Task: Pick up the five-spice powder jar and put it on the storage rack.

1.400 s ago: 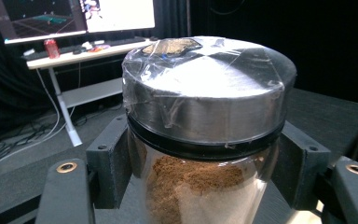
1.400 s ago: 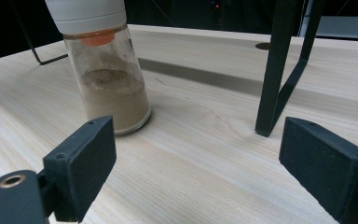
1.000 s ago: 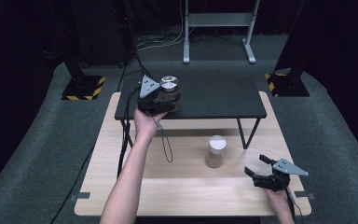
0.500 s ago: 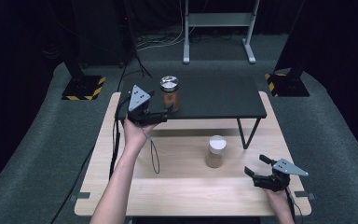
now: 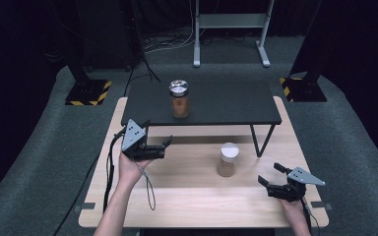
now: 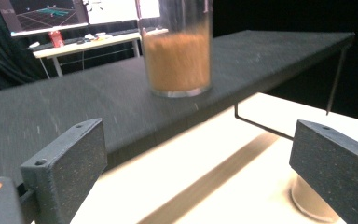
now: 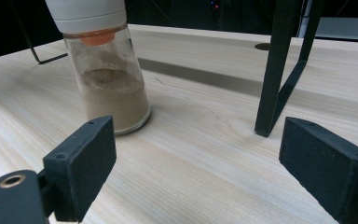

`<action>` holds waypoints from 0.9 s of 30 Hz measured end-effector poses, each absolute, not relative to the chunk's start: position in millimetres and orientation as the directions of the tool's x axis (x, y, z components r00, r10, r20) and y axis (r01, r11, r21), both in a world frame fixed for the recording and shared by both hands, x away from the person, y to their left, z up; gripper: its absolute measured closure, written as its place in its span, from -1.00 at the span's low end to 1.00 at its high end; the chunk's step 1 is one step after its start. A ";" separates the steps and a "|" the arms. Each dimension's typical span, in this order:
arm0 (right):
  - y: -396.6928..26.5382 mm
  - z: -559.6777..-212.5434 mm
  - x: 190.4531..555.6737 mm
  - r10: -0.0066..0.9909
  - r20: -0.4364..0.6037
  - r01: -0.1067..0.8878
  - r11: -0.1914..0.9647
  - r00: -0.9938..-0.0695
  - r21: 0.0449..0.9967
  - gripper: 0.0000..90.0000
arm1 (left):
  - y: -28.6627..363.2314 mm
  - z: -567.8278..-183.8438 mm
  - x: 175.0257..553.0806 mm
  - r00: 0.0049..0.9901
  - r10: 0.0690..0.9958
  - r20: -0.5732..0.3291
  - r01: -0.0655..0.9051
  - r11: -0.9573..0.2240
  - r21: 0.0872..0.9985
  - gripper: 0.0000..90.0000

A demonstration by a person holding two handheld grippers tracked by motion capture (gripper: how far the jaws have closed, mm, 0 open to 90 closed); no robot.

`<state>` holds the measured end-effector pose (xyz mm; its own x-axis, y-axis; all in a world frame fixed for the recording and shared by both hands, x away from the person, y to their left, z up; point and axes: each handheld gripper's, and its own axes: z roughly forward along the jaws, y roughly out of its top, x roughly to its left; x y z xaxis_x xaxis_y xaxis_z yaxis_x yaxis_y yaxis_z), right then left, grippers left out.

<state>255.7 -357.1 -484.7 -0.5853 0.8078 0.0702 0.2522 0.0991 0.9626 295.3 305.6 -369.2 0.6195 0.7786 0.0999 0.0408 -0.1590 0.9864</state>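
Pale matt wood-grain table (image 5: 197, 206), matt black rough shelf (image 5: 226, 101), clear glass jar (image 5: 179, 101) w/ shiny metal lid

A raised shelf (image 5: 226, 101) is set across the far half of the table (image 5: 187, 206). One jar (image 5: 179, 99) is placed on the shelf's left part. A second jar (image 5: 227, 159) is placed on the table in front of the shelf, right of centre.
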 end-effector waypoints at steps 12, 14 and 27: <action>-356.9 -484.6 255.7 0.808 0.069 0.252 0.101 -0.585 0.962 -0.79 | 318.4 -421.9 258.5 0.612 0.787 0.076 0.092 -0.166 0.982 -0.95; -356.8 -484.5 255.7 0.808 0.069 0.252 0.101 -0.585 0.962 -0.79 | 321.0 -430.8 255.0 0.613 0.787 0.068 0.110 -0.170 0.979 -0.95; -356.5 -484.6 255.3 0.809 0.067 0.251 0.102 -0.584 0.963 -0.79 | 337.7 -476.5 236.2 0.618 0.786 0.029 0.178 -0.176 0.968 -0.93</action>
<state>255.3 -356.5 -484.6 -0.5844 0.8087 0.0673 0.2514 0.1016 0.9625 236.2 337.7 -476.5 0.6181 0.7856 0.0290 0.1782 -0.1760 0.9681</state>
